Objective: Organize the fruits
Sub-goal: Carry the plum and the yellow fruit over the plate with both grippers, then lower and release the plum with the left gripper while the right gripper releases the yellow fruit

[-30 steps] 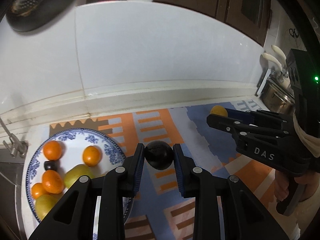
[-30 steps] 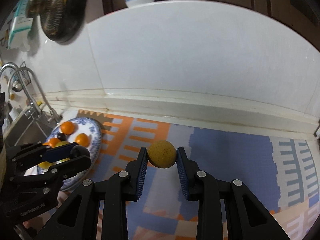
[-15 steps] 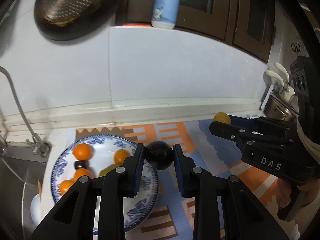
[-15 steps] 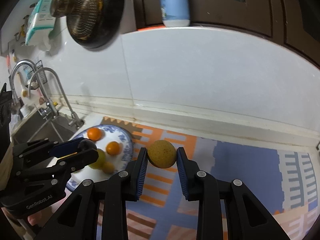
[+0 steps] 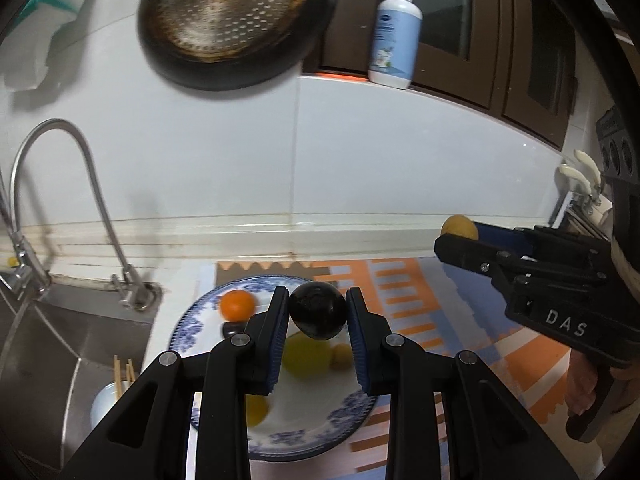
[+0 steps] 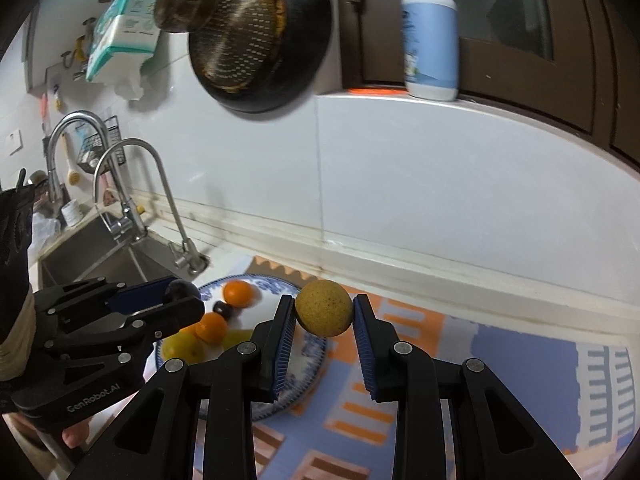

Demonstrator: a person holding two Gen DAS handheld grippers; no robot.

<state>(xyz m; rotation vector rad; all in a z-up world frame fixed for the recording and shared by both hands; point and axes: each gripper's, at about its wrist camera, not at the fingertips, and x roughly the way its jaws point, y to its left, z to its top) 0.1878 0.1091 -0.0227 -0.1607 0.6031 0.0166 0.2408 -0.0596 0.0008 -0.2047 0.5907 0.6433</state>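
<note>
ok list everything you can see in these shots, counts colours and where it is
plate: one, white with blue rim, on the mat beside the sink
fruit on plate: orange mandarin, yellow-green fruit, others blurred or hidden, count unclear
dark fruit: one, black, between left gripper's fingers, above the plate
yellow fruit: one, speckled yellow, between right gripper's fingers
mat: one, orange, blue and white, on the counter
faucet: silver, over the sink
sink: one, steel, left of plate
pan: one, black, hanging on wall
pump bottle: one, white and blue, on ledge
left gripper: black, shut on dark fruit
right gripper: black, shut on yellow fruit
</note>
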